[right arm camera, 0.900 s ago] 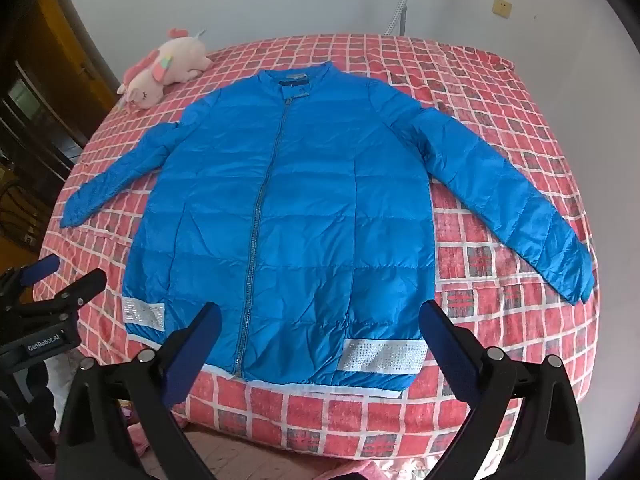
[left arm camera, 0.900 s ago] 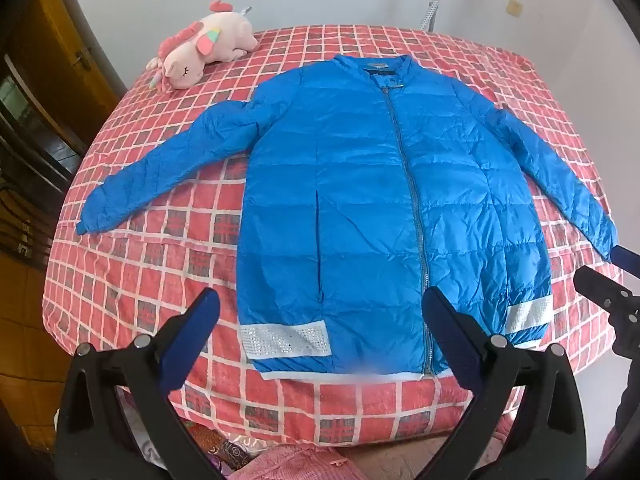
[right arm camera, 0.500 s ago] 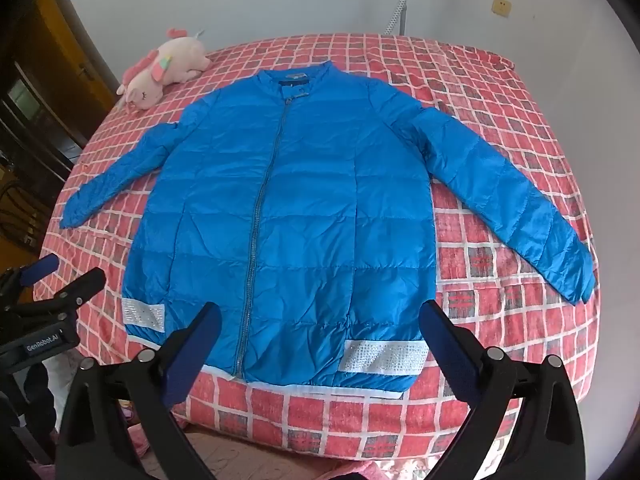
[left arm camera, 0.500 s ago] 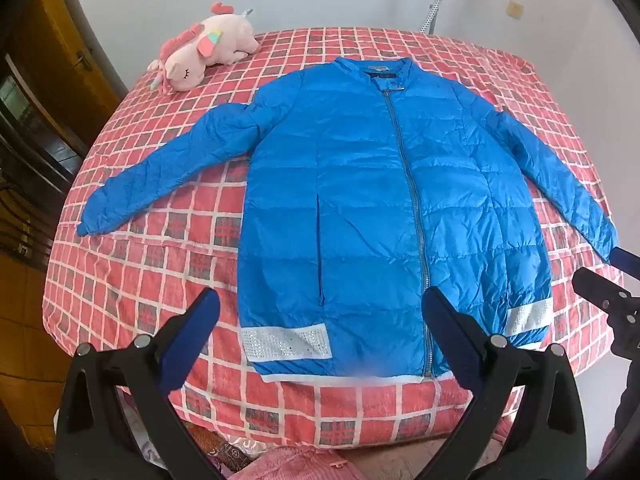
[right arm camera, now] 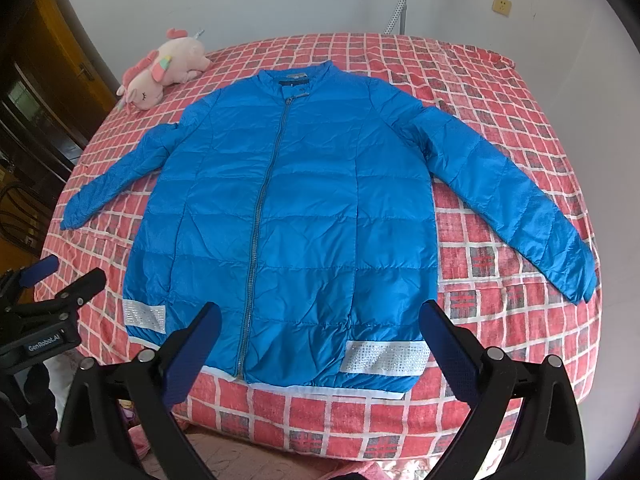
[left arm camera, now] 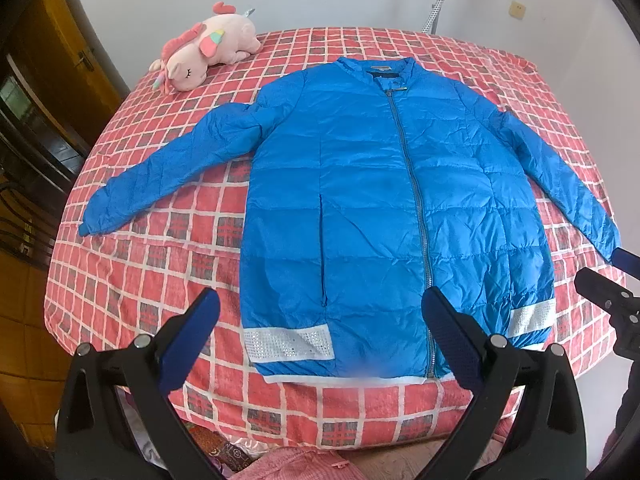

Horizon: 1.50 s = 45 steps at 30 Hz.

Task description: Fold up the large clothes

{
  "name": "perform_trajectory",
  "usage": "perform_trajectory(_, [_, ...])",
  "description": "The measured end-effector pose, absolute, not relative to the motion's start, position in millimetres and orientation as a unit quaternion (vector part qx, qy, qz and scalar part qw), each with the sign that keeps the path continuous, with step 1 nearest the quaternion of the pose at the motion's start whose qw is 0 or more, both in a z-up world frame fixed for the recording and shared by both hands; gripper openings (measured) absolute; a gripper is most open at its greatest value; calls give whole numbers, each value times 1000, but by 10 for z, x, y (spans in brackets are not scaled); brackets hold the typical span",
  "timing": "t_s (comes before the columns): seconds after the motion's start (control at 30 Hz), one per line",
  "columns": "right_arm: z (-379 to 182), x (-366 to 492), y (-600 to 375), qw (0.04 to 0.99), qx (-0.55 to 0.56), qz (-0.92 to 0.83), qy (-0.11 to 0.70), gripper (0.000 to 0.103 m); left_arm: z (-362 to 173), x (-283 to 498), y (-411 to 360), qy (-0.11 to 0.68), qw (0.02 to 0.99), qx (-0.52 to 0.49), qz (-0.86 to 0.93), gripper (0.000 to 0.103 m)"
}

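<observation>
Left wrist view: blue down jacket (left arm camera: pixel 384 208) lies zipped, front up, sleeves splayed on the checked bed (left arm camera: pixel 132 280), likely staged flat for folding. Left hand-held gripper (left arm camera: pixel 320 336) and right hand-held gripper (right arm camera: pixel 320 340) hang wide open, empty, above the hem (right arm camera: pixel 320 390); contact looks nil, though fisheye distorts depth.

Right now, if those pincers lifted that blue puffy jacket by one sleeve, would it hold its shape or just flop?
Probably flop: the blue jacket lies limp and creased on the bed, sleeves sprawled. Its quilted puffiness suggests it is light for its size. The sheeny shell may slip between the open left gripper pads.
</observation>
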State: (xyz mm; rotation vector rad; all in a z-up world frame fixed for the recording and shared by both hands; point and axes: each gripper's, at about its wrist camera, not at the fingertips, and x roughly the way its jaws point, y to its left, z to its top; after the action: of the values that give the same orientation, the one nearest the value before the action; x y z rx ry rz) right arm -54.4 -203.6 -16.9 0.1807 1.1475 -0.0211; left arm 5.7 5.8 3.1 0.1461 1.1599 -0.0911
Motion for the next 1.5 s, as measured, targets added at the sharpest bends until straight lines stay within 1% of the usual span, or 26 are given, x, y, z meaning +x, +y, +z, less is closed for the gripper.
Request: perform_trajectory(1.5, [-178,-545,-2020,837,88,-8,541,99,24,57,51,547,833,72,-42,100])
